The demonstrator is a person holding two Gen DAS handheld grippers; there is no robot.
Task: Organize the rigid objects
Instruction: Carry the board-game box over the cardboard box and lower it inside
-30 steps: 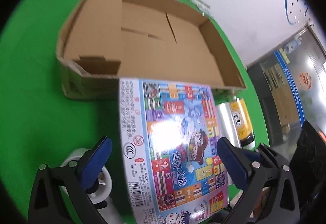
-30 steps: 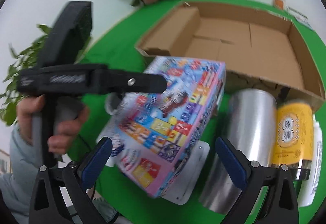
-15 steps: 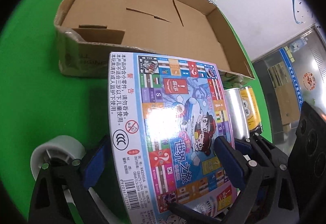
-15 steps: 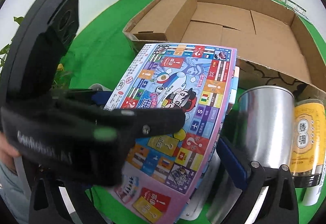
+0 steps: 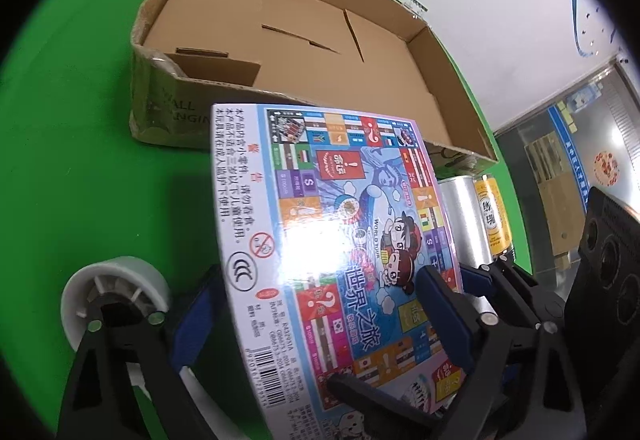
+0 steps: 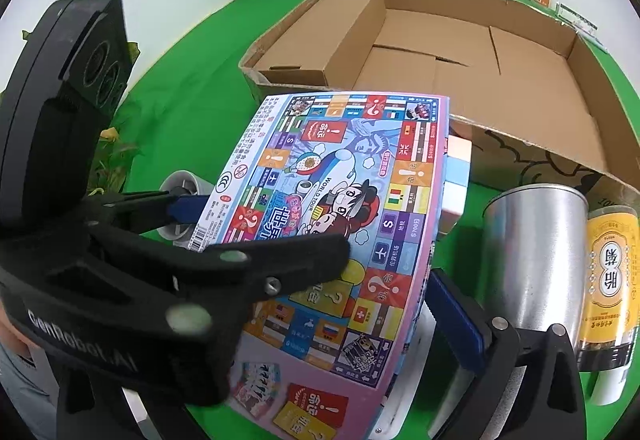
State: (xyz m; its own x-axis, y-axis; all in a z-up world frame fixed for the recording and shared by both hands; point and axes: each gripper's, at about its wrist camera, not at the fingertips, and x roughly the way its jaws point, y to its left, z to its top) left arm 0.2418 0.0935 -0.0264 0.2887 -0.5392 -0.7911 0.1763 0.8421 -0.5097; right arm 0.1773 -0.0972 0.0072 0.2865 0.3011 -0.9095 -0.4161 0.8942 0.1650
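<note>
1. Cardboard box (image 5: 320, 51), open and shallow, sits on the green table (image 5: 80, 119) beyond both sets of fingers.
2. The colourful board-game box (image 5: 332, 240) lies tilted between the left gripper (image 5: 320, 316)'s blue pads; the jaws are closing, and I can't tell whether they press it yet.
3. The right gripper (image 6: 304, 320) straddles the same box; only its right finger (image 6: 456, 312) shows, just beside the box edge, so its grip is unclear.
4. A silver tin (image 6: 532, 260) and a yellow can (image 6: 608, 272) stand right of that finger.
5. A tape roll (image 5: 116, 296) sits by the left gripper's left finger.
</note>
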